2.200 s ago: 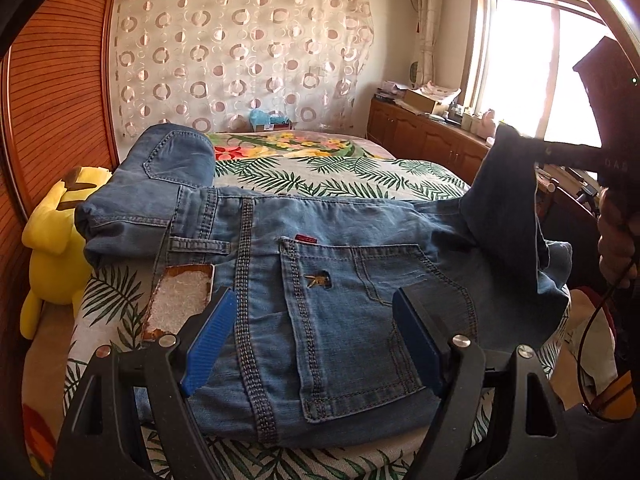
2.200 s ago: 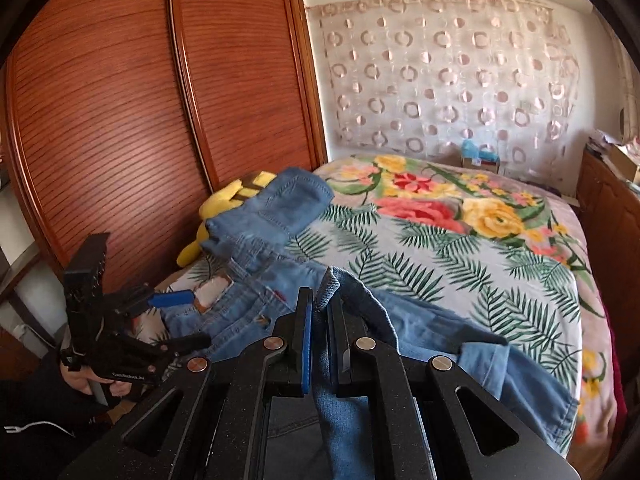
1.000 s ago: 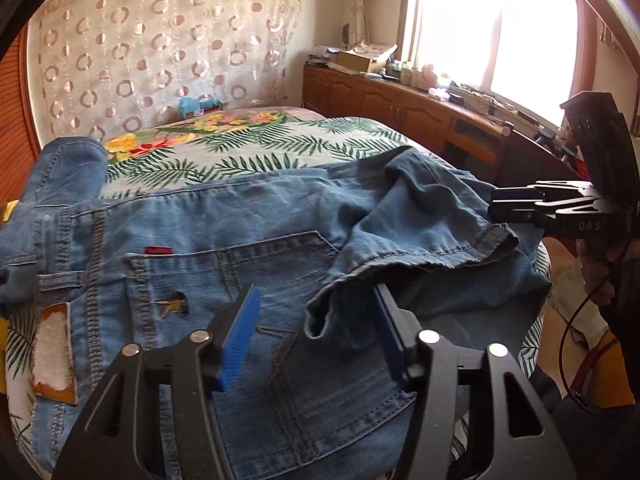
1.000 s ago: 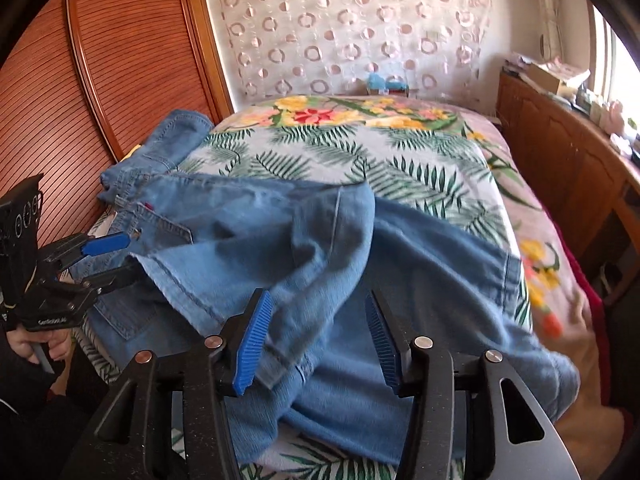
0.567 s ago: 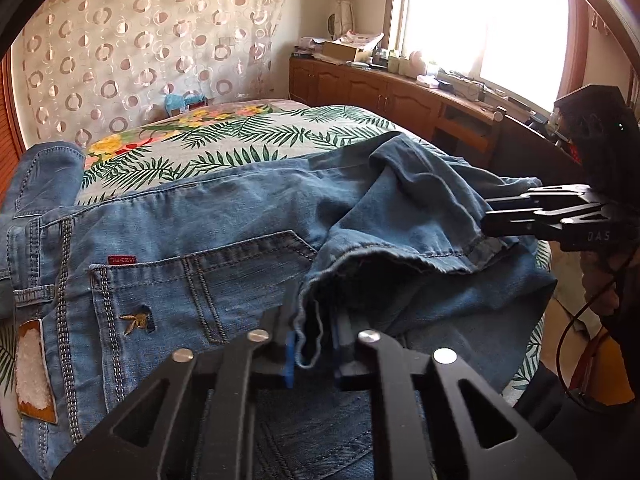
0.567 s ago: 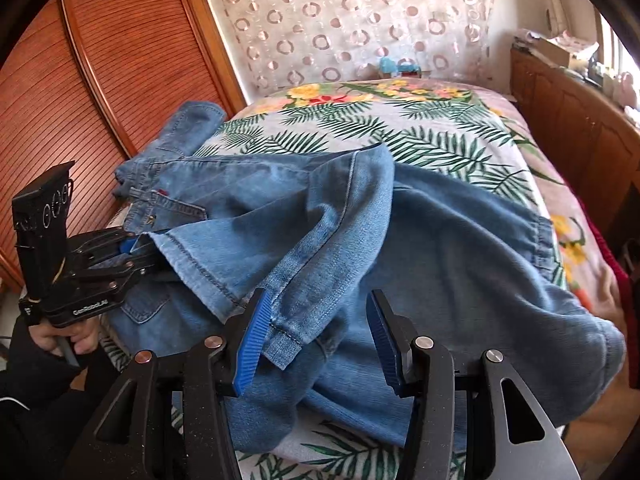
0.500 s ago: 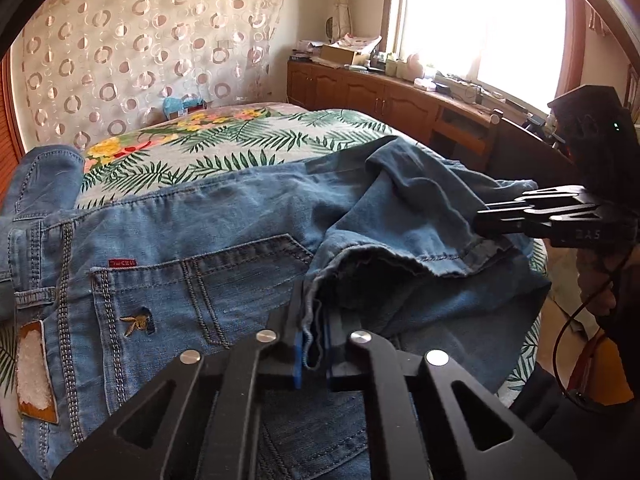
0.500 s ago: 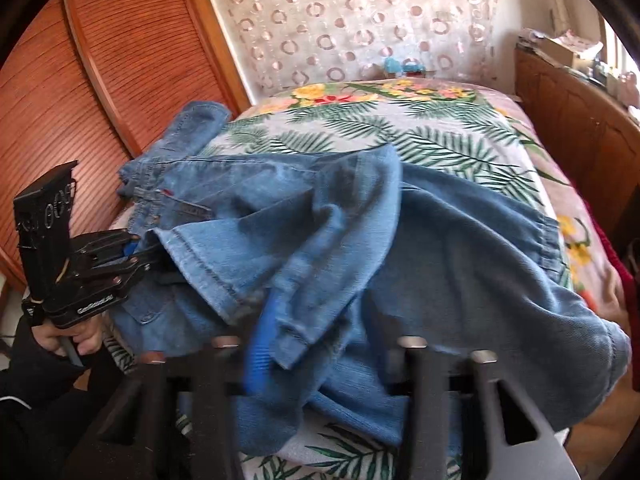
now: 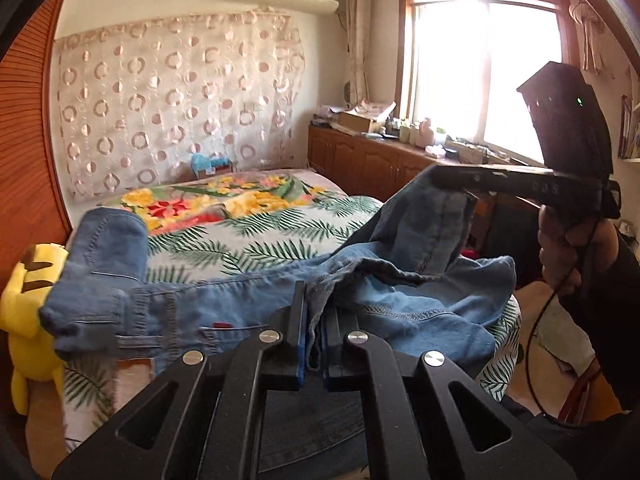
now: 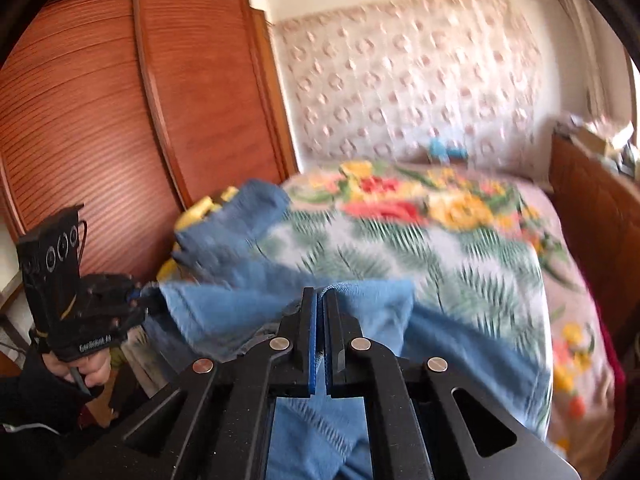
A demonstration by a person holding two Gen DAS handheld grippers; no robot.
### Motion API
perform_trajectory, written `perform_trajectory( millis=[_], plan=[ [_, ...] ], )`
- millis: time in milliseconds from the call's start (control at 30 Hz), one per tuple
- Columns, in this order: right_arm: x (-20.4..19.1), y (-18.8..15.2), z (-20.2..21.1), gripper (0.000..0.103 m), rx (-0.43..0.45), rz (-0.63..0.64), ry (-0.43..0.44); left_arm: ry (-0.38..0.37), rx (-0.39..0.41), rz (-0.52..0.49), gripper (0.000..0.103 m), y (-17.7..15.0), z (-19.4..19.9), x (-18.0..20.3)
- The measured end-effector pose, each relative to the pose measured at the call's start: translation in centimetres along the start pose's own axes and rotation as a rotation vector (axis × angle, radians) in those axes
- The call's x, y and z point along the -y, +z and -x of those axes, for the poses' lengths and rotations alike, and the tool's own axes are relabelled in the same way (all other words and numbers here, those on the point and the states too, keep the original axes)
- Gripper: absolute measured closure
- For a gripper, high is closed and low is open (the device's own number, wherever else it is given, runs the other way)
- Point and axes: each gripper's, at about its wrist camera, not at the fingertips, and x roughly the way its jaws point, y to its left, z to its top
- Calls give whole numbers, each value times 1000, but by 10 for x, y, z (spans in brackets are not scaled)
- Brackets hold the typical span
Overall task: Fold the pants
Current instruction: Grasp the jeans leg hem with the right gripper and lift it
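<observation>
Left wrist view, left to right. A yellow plush toy [image 9: 28, 312] lies at the left edge, against the bed [image 9: 256, 232]. The pants [image 9: 168, 304], blue denim, stretch across the lower middle of the frame; the waistband end is bunched at centre left, on the leaf-print cover. At bottom centre the left gripper [image 9: 314, 344] is clenched on a hem edge of the denim. At right of centre the right gripper [image 9: 444, 178] also clamps denim, lifting it above the bed so the cloth hangs as a peak.

Right wrist view. The left gripper [image 10: 140, 300] is at lower left; the right gripper [image 10: 320, 340], at bottom centre, pinches a cloth edge. The frame is blurred. Holding two points of the hem probably lets the raised layer be carried over as one fold.
</observation>
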Motion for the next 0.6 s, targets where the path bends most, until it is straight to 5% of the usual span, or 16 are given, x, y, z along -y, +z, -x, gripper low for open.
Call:
perform_trajectory(
  millis=[233, 600],
  plan=[
    [-44, 40, -19, 101, 46, 100, 67, 64, 24, 43, 97, -6, 31, -27],
    [-64, 69, -110, 101, 4, 181, 109, 126, -35, 140, 97, -41, 30, -68]
  ],
)
